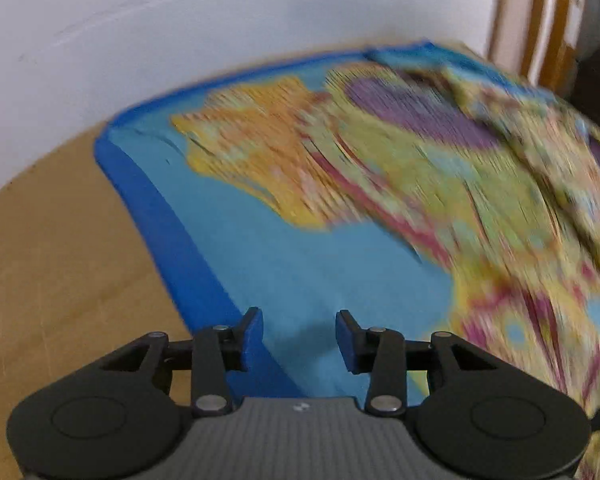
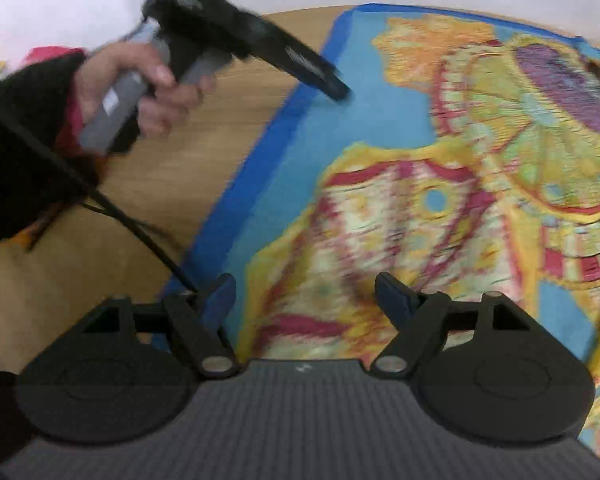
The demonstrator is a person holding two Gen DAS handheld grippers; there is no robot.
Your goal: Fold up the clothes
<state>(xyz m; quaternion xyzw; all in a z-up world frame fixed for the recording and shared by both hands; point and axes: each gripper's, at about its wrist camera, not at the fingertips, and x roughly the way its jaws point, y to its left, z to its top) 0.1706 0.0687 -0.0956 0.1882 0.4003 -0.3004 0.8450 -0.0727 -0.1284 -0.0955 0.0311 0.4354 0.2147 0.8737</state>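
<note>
One patterned cloth (image 2: pixel 440 184), blue with a darker blue border, lies spread on the wooden bench (image 2: pixel 140 184). Two hand-held grippers hover above it: the left hand-held gripper (image 1: pixel 299 338) and right hand-held gripper (image 2: pixel 305 300), both spread, pinching nothing.

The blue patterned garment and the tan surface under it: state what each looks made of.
Blue patterned garment: looks like thin woven or printed cloth, matte; it wrinkles and bunches at the right, with a darker blue hemmed border. Blur hides the weave. Tan surface: looks like wood or wood-look laminate, smooth with a low sheen and faint grain lines; which one cannot be told.
</note>
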